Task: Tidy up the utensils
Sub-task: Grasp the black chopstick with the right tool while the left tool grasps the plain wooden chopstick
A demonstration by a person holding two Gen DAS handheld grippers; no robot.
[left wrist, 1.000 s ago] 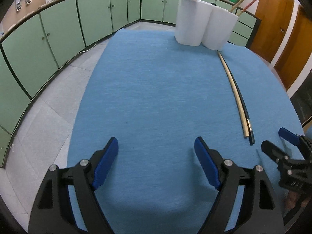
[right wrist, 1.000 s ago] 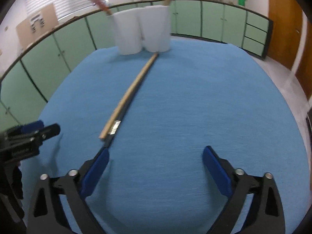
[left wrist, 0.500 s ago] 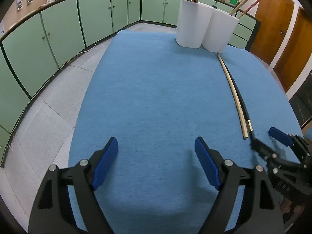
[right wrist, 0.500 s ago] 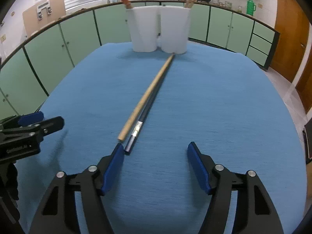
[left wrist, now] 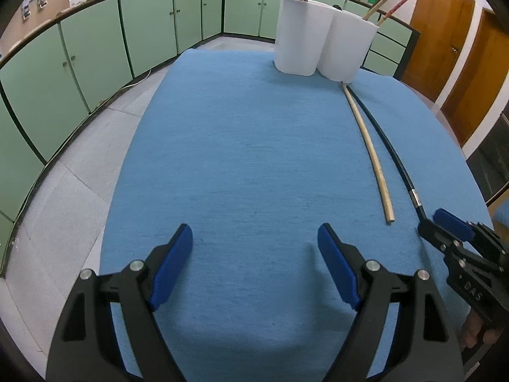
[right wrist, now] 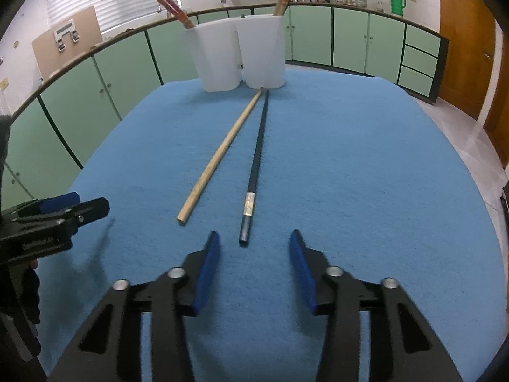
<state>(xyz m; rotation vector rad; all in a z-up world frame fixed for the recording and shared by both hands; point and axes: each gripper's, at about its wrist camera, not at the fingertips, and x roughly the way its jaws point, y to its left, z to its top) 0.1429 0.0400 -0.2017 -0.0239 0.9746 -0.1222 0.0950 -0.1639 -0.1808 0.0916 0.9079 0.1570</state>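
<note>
A light wooden chopstick (right wrist: 216, 162) and a black chopstick (right wrist: 256, 159) with a silver band lie on the blue cloth, running toward two white cups (right wrist: 241, 60). Their near ends are spread apart. My right gripper (right wrist: 254, 236) is closing, and the black chopstick's near end sits just at the gap between its blue pads, which do not touch it. My left gripper (left wrist: 254, 231) stands open over bare cloth with nothing in it. The left wrist view shows the wooden chopstick (left wrist: 370, 146), the black chopstick (left wrist: 391, 152) and my right gripper (left wrist: 437, 222) at its end.
The cups (left wrist: 321, 44) stand at the far edge of the blue-covered table (left wrist: 238, 159) and hold red and wooden chopsticks. Green cabinets ring the room and brown doors are at the right. My left gripper (right wrist: 89, 202) shows at the left of the right wrist view.
The right gripper's jaws have narrowed and it has lined up on the black chopstick. That chopstick's near end has parted from the wooden one. The left gripper has stayed put.
</note>
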